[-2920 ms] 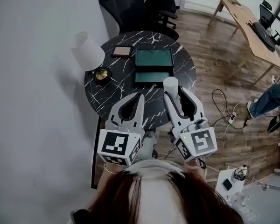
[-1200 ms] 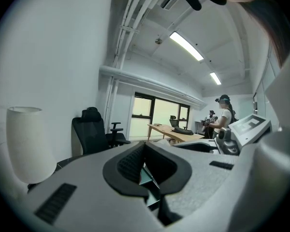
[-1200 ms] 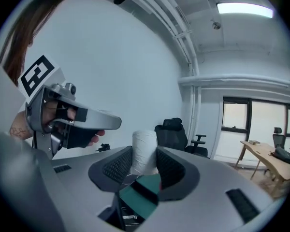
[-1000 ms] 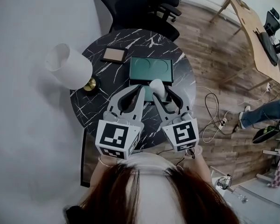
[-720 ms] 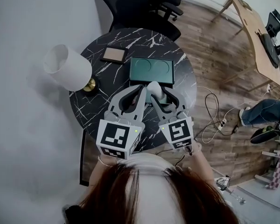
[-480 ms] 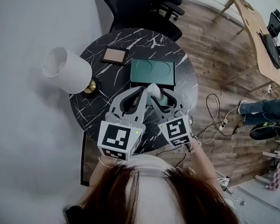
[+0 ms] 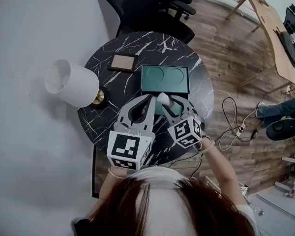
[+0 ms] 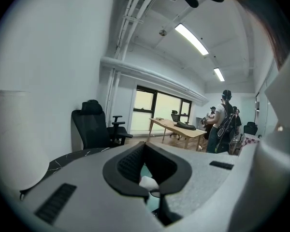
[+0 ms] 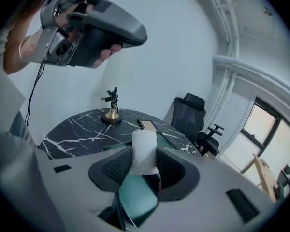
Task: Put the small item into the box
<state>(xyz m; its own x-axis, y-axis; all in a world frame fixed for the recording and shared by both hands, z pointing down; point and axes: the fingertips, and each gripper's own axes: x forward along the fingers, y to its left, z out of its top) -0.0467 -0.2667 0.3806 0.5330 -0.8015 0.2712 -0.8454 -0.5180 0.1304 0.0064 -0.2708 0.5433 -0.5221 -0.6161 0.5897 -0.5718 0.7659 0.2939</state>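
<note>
Clock directions are read on the round table (image 7: 105, 119) in the head view, with 12 o'clock on the side away from the person.

**Grippers.** The right gripper (image 7: 165, 101) was closed on the small item (image 7: 162, 99), a white cylinder. In the right gripper view the two pads pressed on opposite sides of the item (image 9: 143, 146) at about mid-height. It stood upright and its top rose clear above the right gripper (image 9: 145, 164). The left gripper (image 7: 150, 101) sat just beside it at 9 o'clock. Its tips were together and nothing was between them, which the left gripper view (image 8: 144, 146) confirmed.

**Location of the item.** The item was off the table, over the 6 o'clock edge of the green box (image 7: 181, 80). The box lay open near the table's centre. Its 12 o'clock half showed two round recesses. A teal surface lay directly under the right jaws. Whether the item touched it could not be determined.

**Other things.** A small tan box (image 7: 124, 63) lay at 11 o'clock, well apart from the green box. A lamp (image 7: 71, 82) with a white shade stood at the 9 o'clock rim.

**Handling assessment.** The item's surface looked matte and wrapped, so it was judged light, somewhat soft and unlikely to slip. A firm squeeze could dent it. The present hold across the middle of the cylinder appeared the right one, as it kept the item vertical for lowering. Its tall shape suggested it could tip if released off level.
</note>
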